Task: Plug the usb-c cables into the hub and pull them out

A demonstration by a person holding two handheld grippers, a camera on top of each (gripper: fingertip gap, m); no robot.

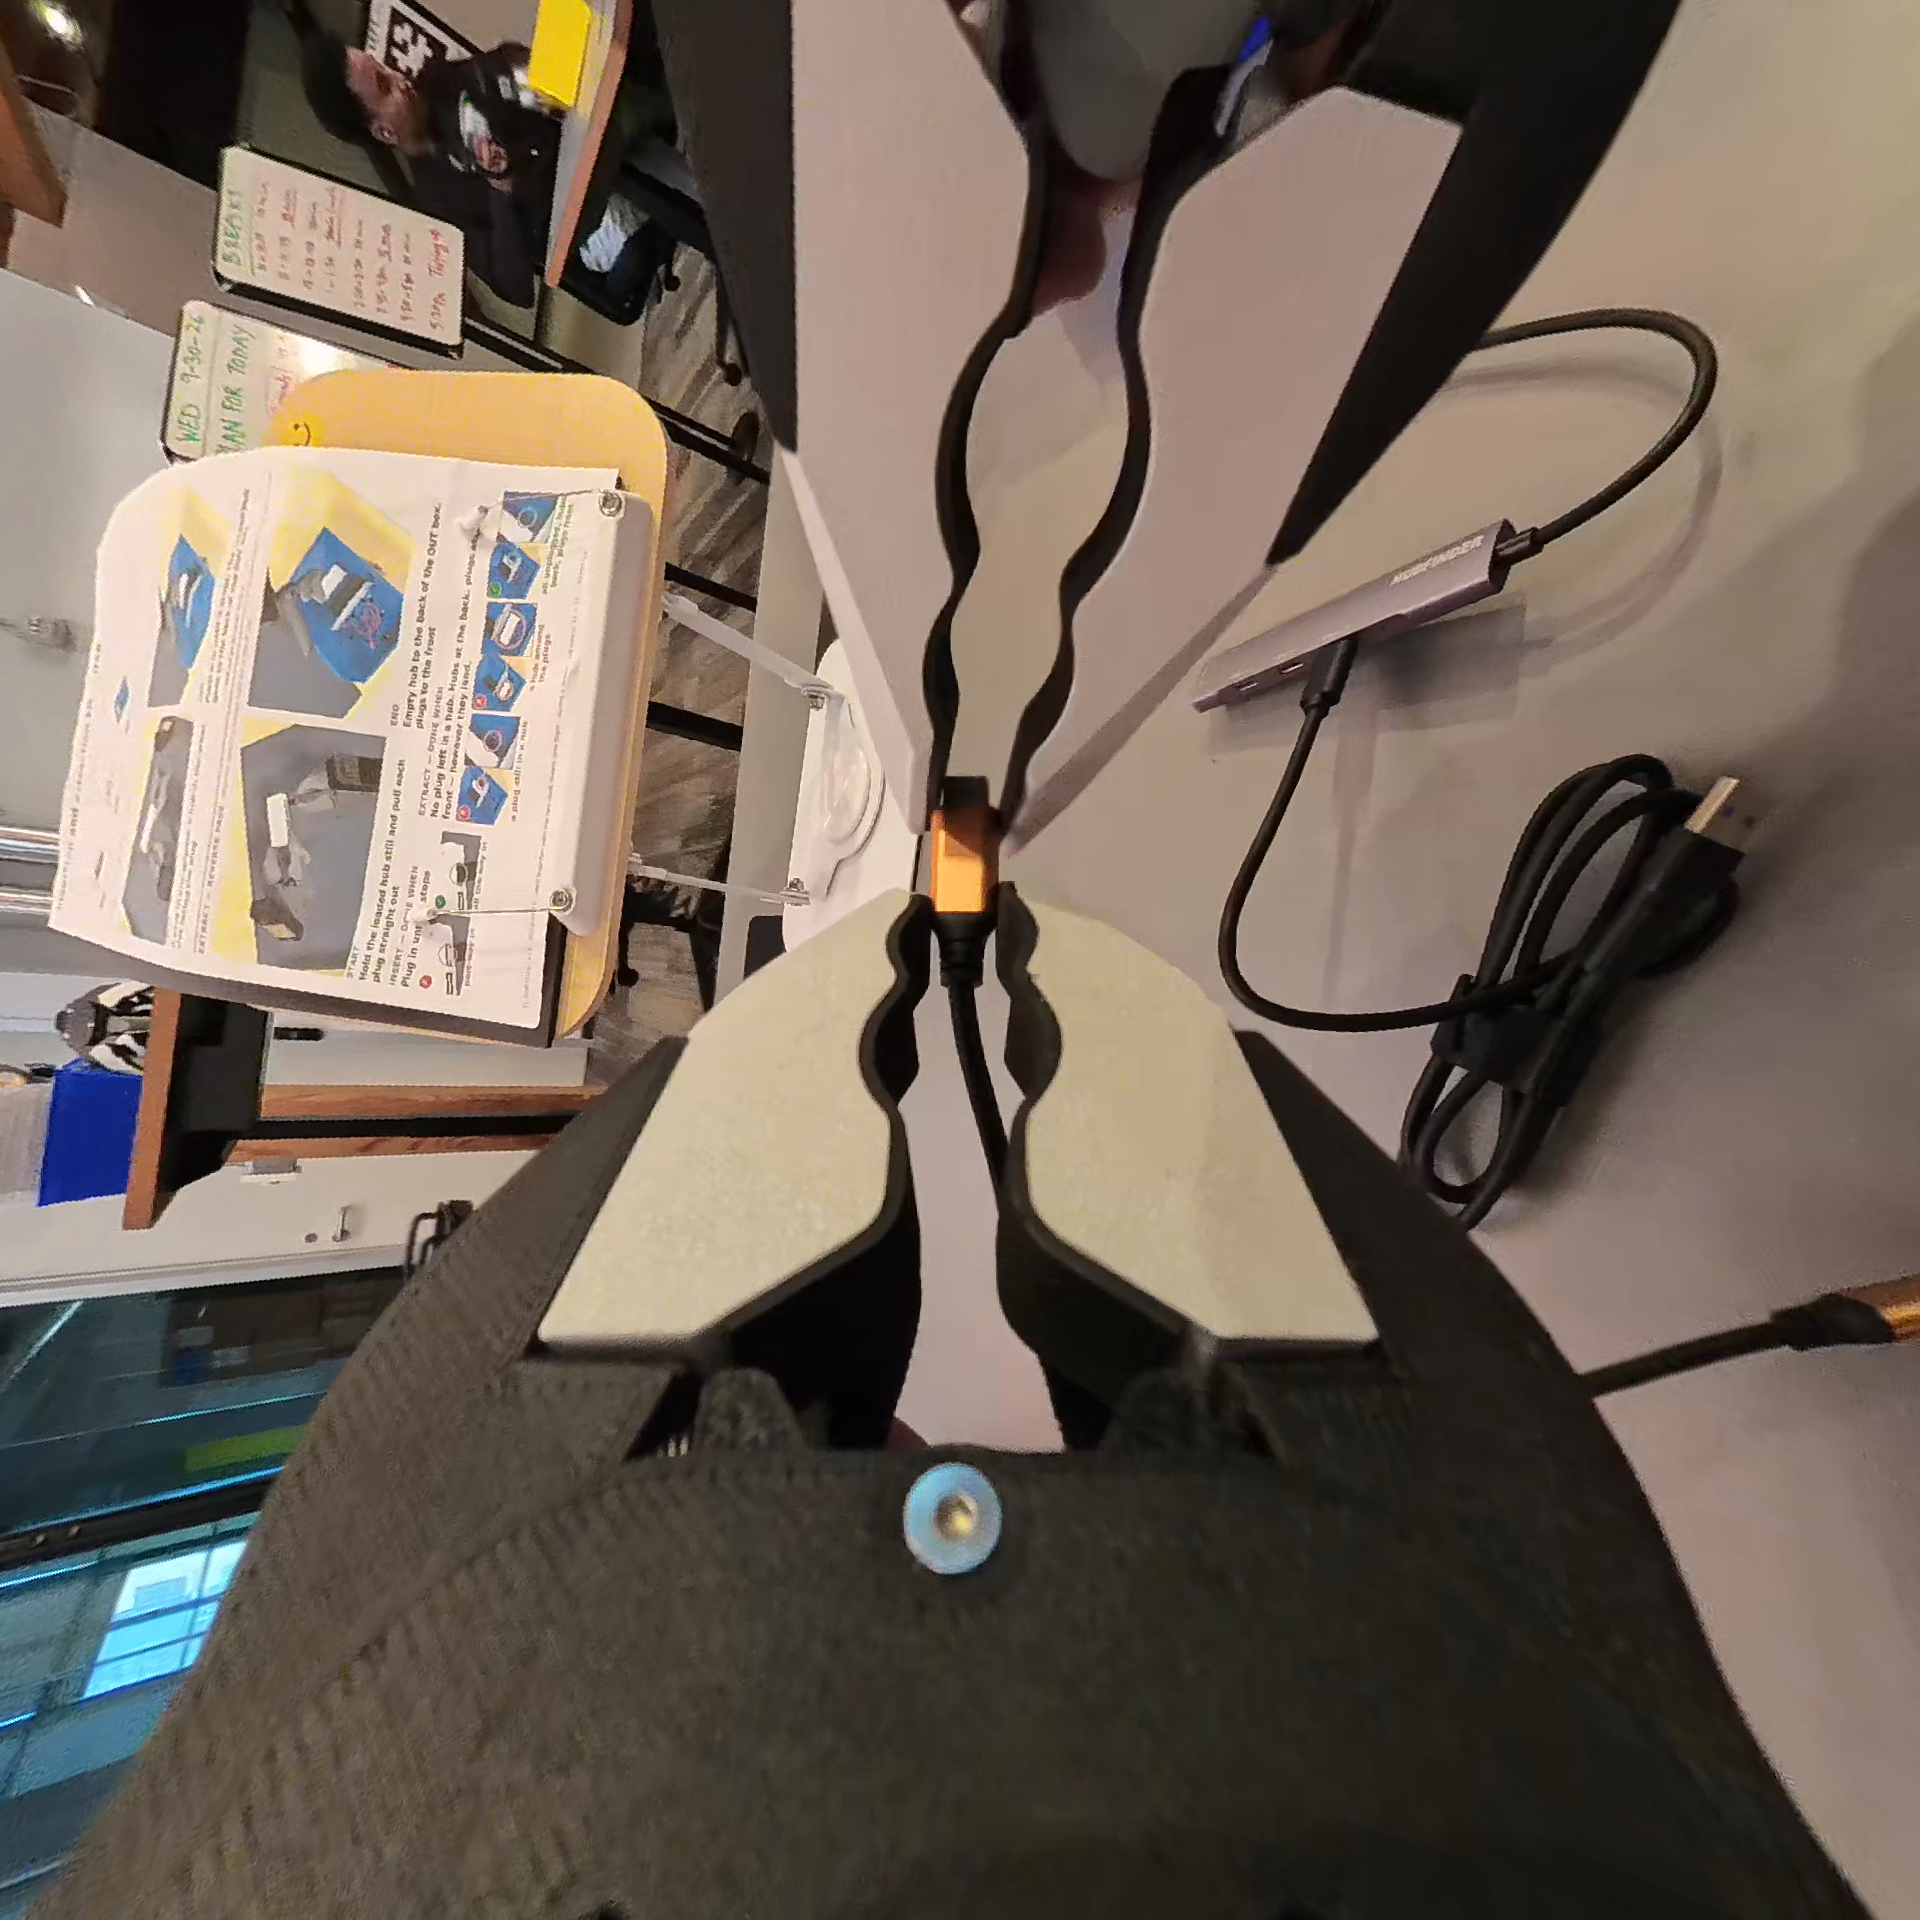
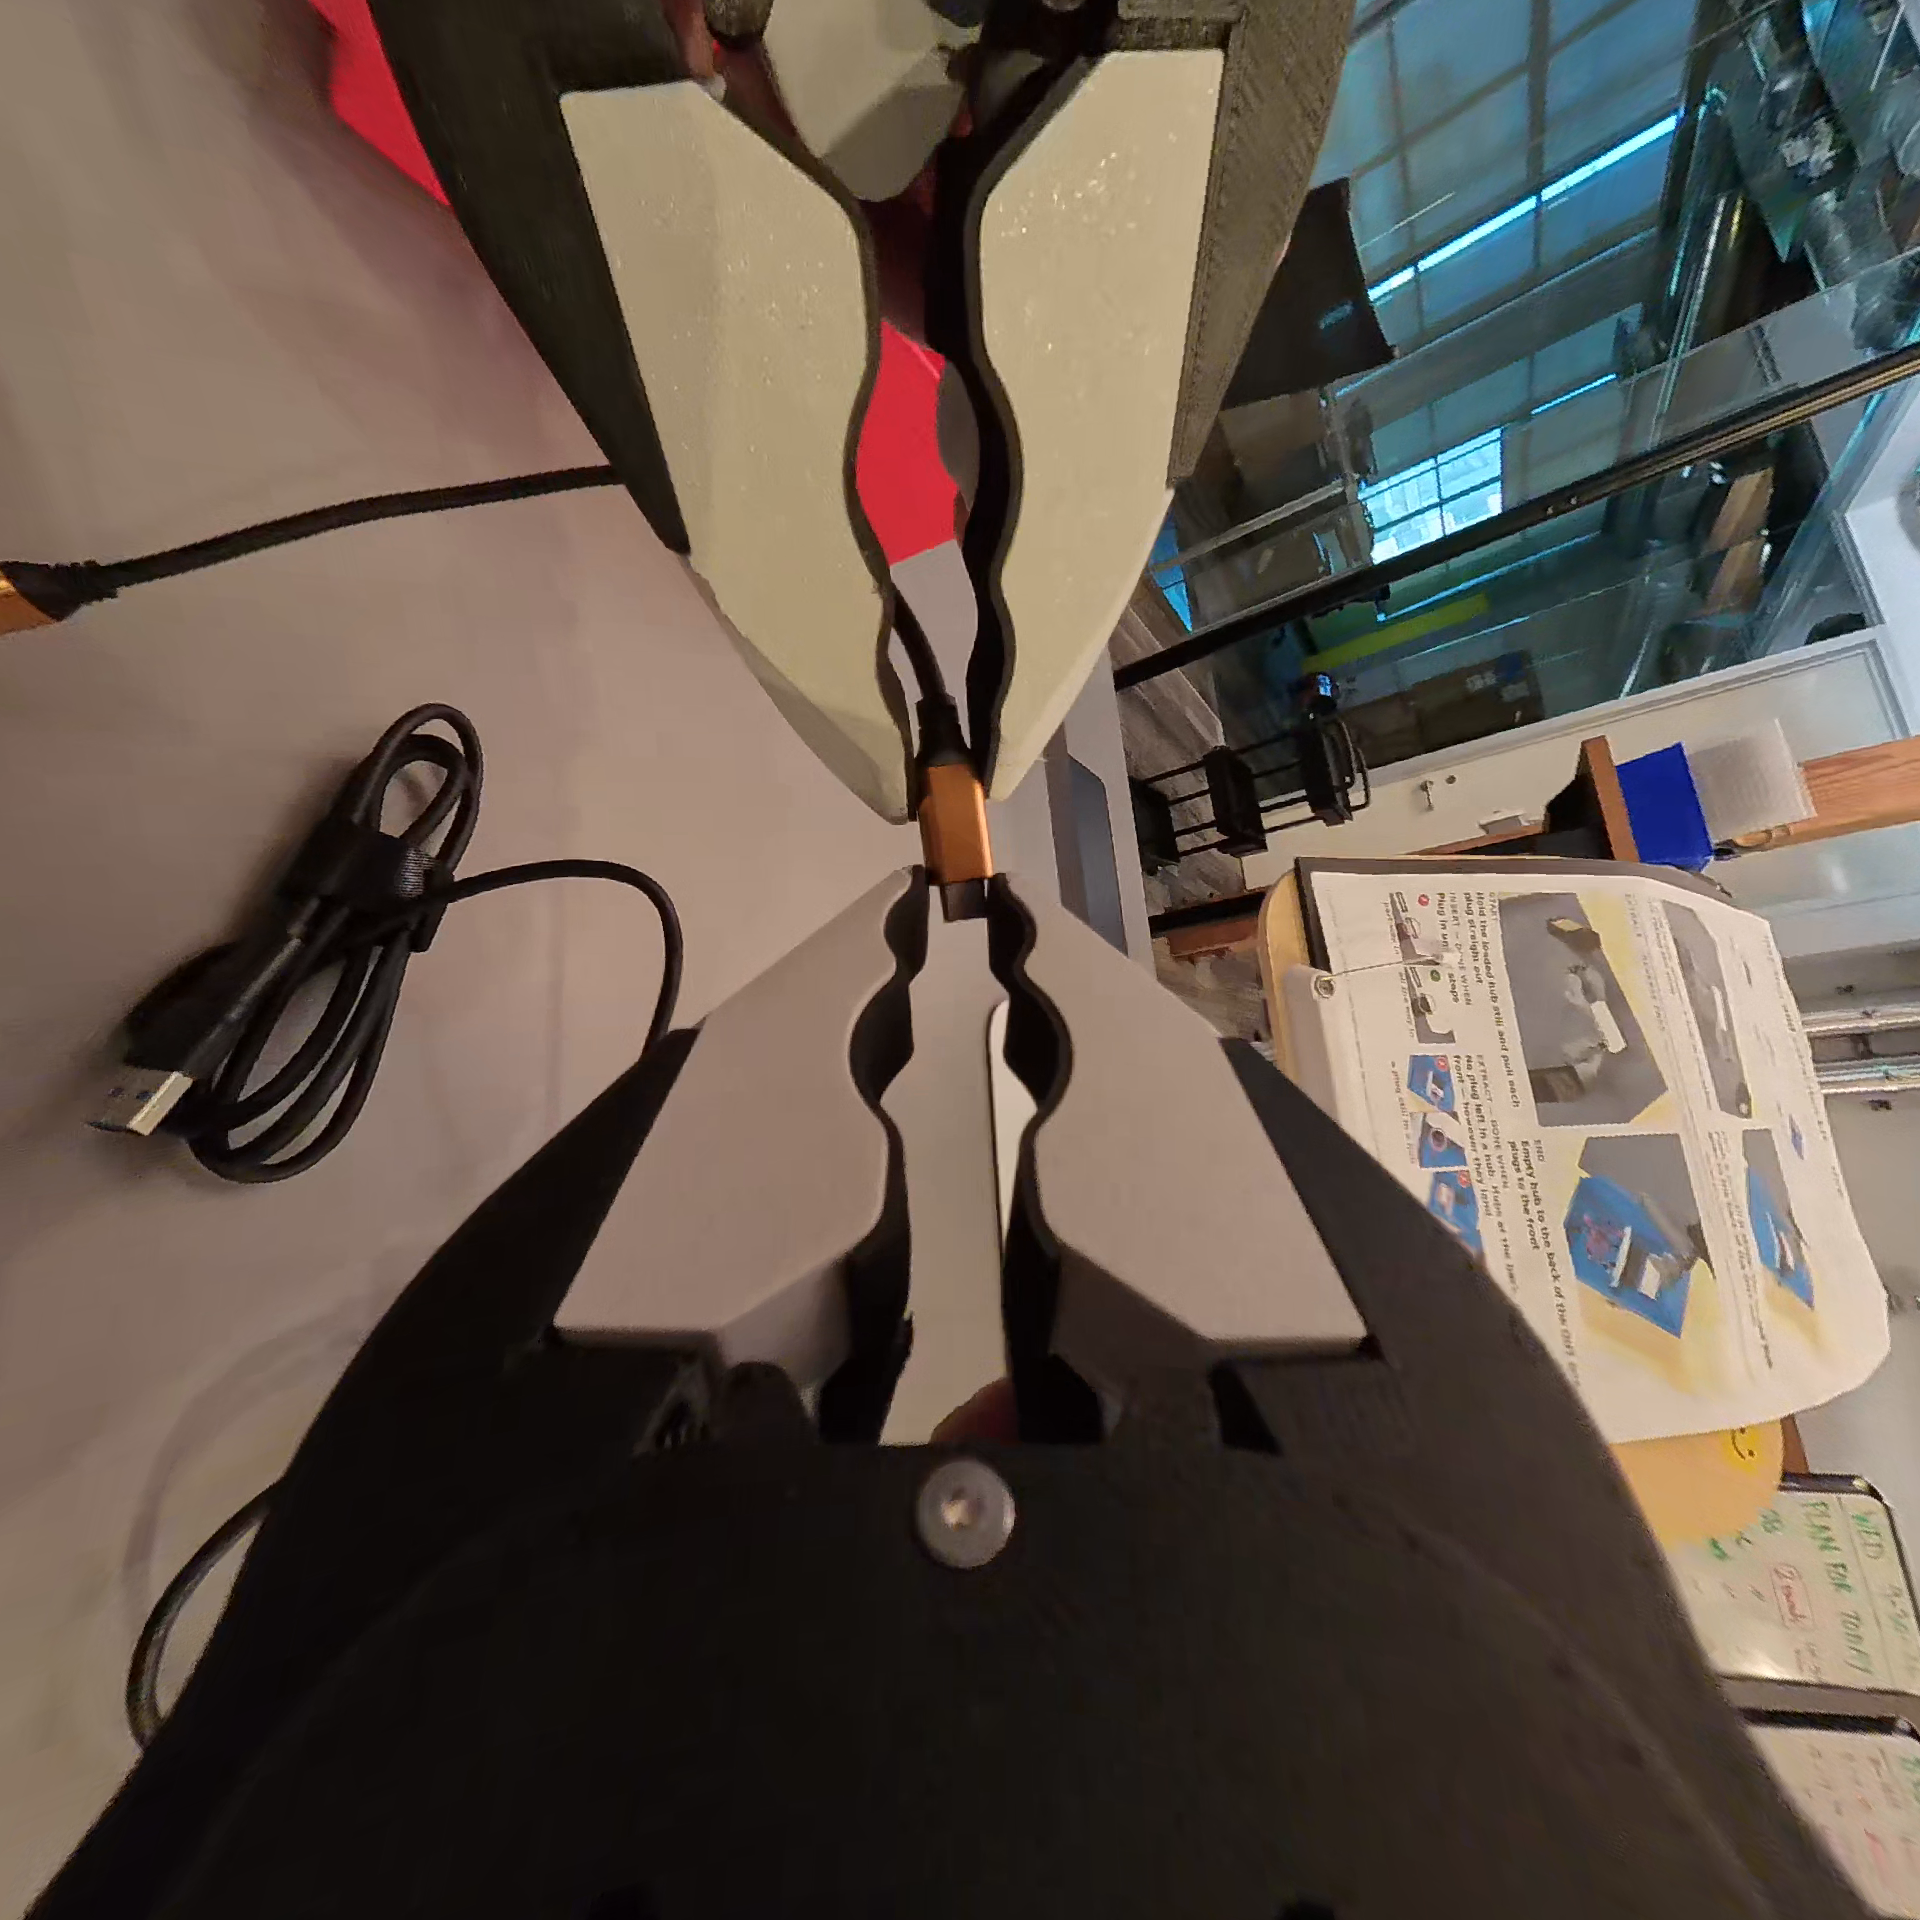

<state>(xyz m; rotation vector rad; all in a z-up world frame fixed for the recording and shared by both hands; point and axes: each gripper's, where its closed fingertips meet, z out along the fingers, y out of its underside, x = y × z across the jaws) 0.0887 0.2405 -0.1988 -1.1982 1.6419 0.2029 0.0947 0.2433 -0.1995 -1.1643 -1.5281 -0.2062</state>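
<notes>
An orange usb-c plug (image 1: 958,868) on a black cable is held in the air between both grippers, which face each other tip to tip. My left gripper (image 1: 958,920) is shut on the cable's black collar just behind the plug; it shows at the top of the right wrist view (image 2: 948,774). My right gripper (image 2: 958,896) is shut on the plug's (image 2: 954,826) dark front end; it shows at the top of the left wrist view (image 1: 964,816). The slim grey hub (image 1: 1351,623) lies on the table to the right with one black cable plugged in.
A coiled black cable with a usb-a plug (image 1: 1558,987) lies on the grey table (image 1: 1766,1558), also in the right wrist view (image 2: 312,935). A second orange plug (image 1: 1883,1304) lies at the edge. An instruction sheet on a stand (image 1: 343,727) stands beyond the table edge. The grippers are tip to tip, or close to it. Both grippers' tips are roughly 15 centimeters from the slim grey hub (image 1: 1351,623).
</notes>
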